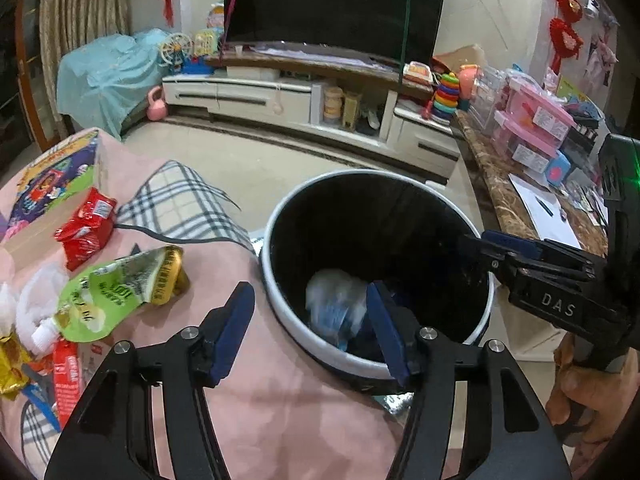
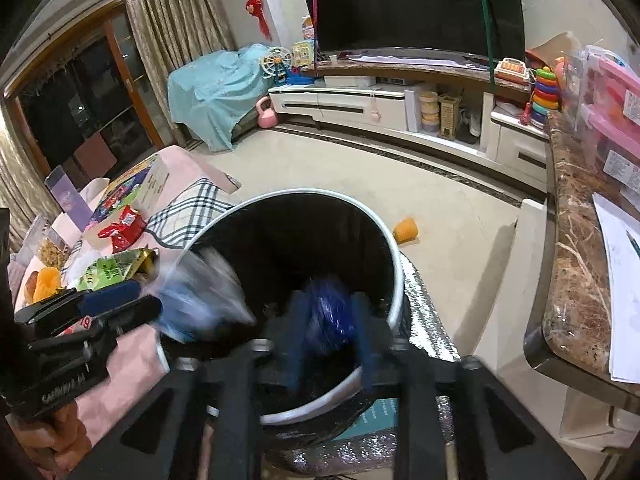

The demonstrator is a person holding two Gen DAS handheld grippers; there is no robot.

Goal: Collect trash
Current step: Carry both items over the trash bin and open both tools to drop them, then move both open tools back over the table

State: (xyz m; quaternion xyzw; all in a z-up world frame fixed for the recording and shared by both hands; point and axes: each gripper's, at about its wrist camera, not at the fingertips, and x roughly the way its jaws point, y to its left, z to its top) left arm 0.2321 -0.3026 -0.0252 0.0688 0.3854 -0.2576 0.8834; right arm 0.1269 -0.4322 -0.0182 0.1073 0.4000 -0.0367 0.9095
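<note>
**Both grippers over the bin, wrappers on the pink cover**

While the trash bin fills the middle of both views, more litter lies at the left edge of the left wrist view: a red wrapper at centre left on the pink cover, and just below it a green pouch with a white cap. Right of these, at lower centre, the left gripper has its jaws spread, one blue pad over the cover, the other over the bin's rim, nothing between them. Inside the black bin with the white rim, a blurred clear-and-blue plastic wrapper shows just beyond the pads. At the right edge, the right gripper reaches over the bin.

Seen from the right wrist, the blurred plastic wrapper sits at the bin's left rim beside the left gripper's tips. At lower centre the right gripper's jaws are parted, a blue crumpled bag between the pads; whether they press it I cannot tell.
</note>
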